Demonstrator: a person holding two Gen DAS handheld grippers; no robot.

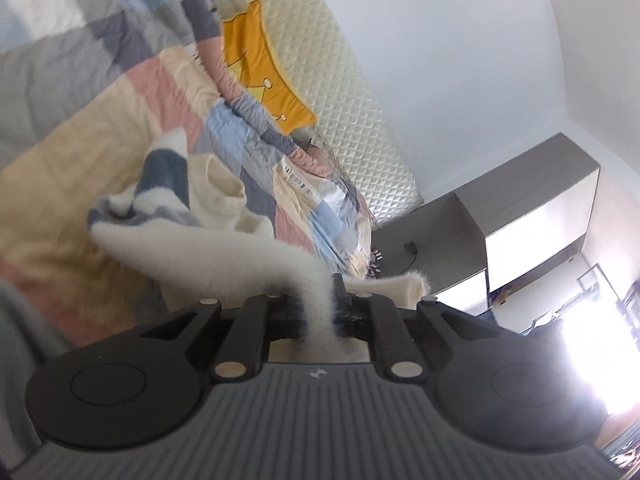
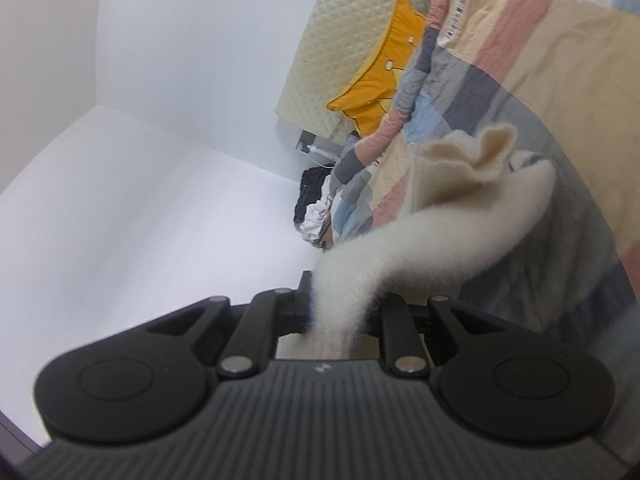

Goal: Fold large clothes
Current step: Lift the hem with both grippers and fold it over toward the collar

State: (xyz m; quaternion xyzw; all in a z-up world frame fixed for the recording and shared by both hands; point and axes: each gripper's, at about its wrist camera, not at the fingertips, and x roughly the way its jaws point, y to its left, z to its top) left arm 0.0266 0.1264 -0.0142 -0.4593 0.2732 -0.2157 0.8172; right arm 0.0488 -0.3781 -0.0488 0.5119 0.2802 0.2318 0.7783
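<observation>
Left gripper (image 1: 316, 312): clamped on a fuzzy cream garment (image 1: 208, 240) trailing toward ten o'clock over the patchwork bed (image 1: 80, 160).
Right gripper (image 2: 340, 312): pinching the same cloth, trailing toward two o'clock.
Technique: likely keep both edges taut and level before folding.

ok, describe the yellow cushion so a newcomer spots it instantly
Start at the bed with its patchwork quilt. At its far end stands a cream quilted headboard; the cushion leans against it. It is the only bright yellow, crown-shaped thing there.
</observation>
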